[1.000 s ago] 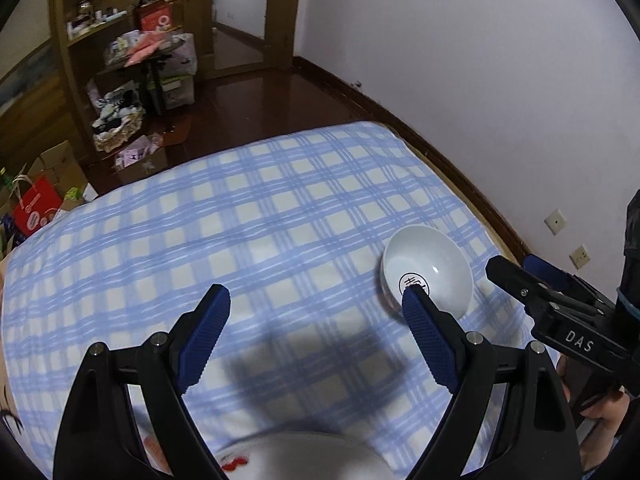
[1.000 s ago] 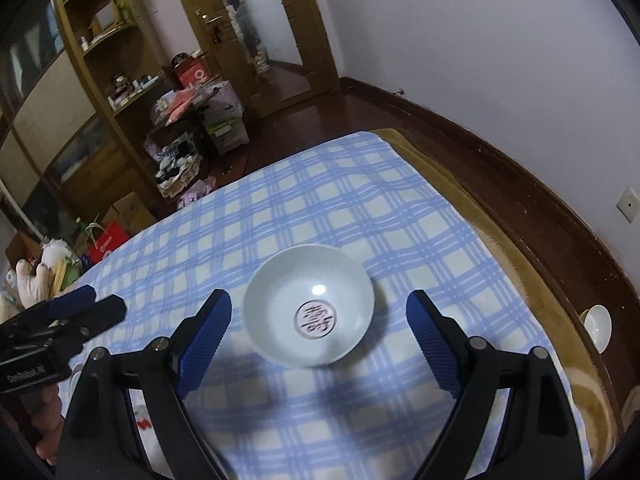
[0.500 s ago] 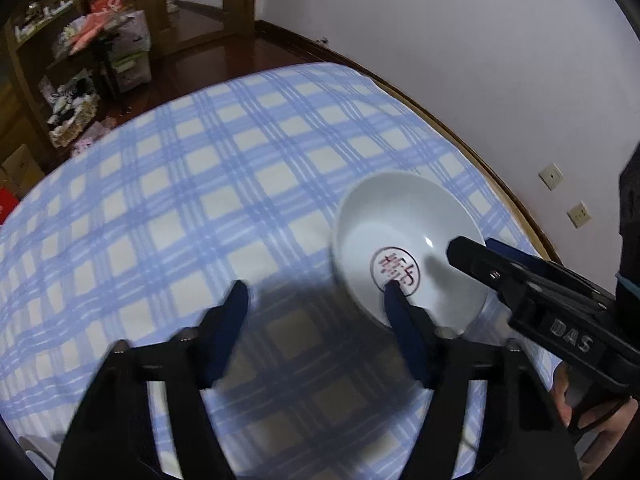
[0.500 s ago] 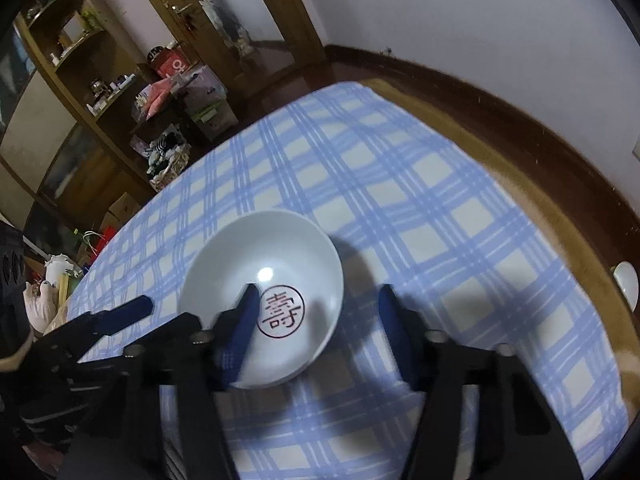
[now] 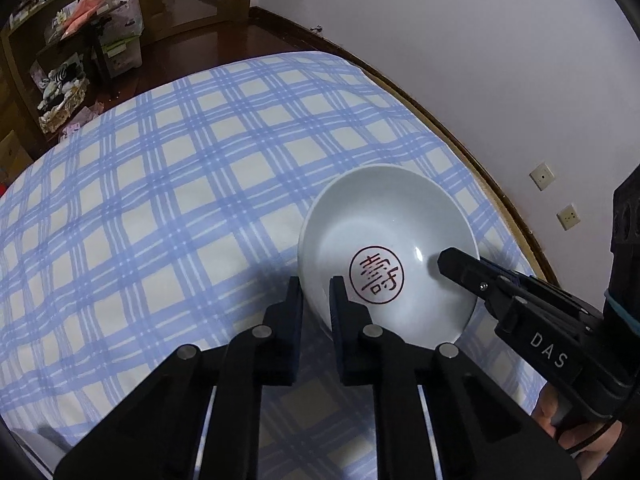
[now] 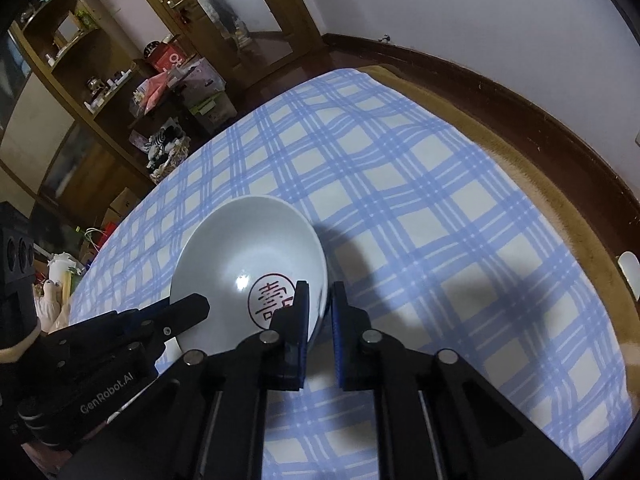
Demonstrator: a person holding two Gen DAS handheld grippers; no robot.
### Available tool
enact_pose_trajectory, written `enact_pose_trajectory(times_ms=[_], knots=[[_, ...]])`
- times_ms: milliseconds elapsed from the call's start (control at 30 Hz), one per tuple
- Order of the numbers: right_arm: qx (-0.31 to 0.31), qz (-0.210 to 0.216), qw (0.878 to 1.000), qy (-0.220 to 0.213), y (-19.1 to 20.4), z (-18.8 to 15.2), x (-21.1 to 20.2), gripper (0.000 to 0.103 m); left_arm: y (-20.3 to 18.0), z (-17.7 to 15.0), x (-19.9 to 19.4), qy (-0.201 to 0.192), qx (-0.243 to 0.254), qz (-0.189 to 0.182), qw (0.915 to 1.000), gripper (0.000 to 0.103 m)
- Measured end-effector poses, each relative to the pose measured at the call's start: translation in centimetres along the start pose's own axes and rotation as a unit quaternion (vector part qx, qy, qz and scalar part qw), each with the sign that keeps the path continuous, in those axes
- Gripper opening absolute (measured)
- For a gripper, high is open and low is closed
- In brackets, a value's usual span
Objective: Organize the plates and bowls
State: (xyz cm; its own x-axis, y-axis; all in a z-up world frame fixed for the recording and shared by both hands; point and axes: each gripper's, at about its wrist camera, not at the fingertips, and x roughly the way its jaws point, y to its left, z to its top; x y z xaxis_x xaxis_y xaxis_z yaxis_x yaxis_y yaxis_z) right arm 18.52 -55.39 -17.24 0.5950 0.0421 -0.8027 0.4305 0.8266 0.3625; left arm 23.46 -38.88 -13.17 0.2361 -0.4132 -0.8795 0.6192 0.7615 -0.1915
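Grippers, left point(image 5: 316, 300) and right point(image 6: 319, 304), have just closed, apparently pinching opposite rims of 1 bowl point(image 5: 384, 256).

White wall point(image 5: 440, 40), perhaps cluttered shelves point(image 6: 80, 72)

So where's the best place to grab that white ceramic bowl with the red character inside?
By its thin rim, from above, one pad inside and one outside. The white ceramic bowl sits upright and flares wide. The left gripper and right gripper clamp opposite rim edges this way.

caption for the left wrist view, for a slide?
Both tongs, left and right, clamp opposite rims of the white bowl on the blue-checked tablecloth.
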Motion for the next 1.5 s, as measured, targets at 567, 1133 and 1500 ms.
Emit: enact_pose_trajectory(times_ms=[567, 1133, 1500], knots=[[-0.044, 0.024, 0.998, -0.027, 5.5, -0.8, -6.7, 0.011, 1.0, -1.5, -10.4, -0.046, -0.02, 0.014, 0.9987, 0.012], [-0.115, 0.072, 0.99, -0.047, 16.2, -4.6, -13.9, 0.011, 5.6, -7.4, -23.2, -0.098, -0.065, 0.056, 0.9915, 0.012], [-0.167, 0.095, 0.98, -0.049, 22.3, -8.4, -16.7, 0.011, 9.1, -12.4, -29.1, -0.119, -0.1, 0.079, 0.9847, 0.012]])
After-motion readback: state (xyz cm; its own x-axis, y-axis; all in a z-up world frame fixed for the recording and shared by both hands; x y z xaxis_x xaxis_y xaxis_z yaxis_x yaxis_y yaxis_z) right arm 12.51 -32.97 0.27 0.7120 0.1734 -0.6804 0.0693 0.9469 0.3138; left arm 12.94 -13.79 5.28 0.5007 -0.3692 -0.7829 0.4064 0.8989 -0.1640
